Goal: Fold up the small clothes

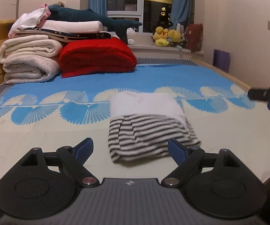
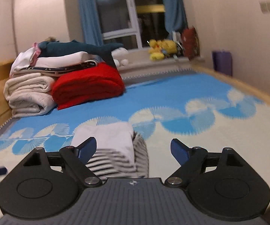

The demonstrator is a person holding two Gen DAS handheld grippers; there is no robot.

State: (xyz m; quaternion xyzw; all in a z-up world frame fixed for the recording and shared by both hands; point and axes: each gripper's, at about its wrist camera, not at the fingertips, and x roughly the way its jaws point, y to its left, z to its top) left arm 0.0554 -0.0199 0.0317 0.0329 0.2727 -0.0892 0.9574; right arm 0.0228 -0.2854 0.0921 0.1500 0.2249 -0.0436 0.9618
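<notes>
Wide bed sheet [image 1: 41, 131], blue above and cream below, spread flat and slippery-looking: likely to let anything nudged slide rather than stay put. Far left, stack of folded blankets [image 1: 31, 60] beside a red blanket [image 1: 97, 58], plush shark [image 1: 90, 16] on top; well apart from the work, no hazard there.

Mid-bed, the small striped garment [image 1: 146, 131], already folded into a compact bundle, white layer over black-and-white stripes, loose edges bulging on its right side. Could spring open if brushed or pinched by only the top layer.

Left gripper [image 1: 130, 149] spread wide, empty, just short of the bundle's near edge. Right gripper [image 2: 133, 151] equally wide, empty, bundle toward its left finger: an off-centre close risks dragging the fold askew.
</notes>
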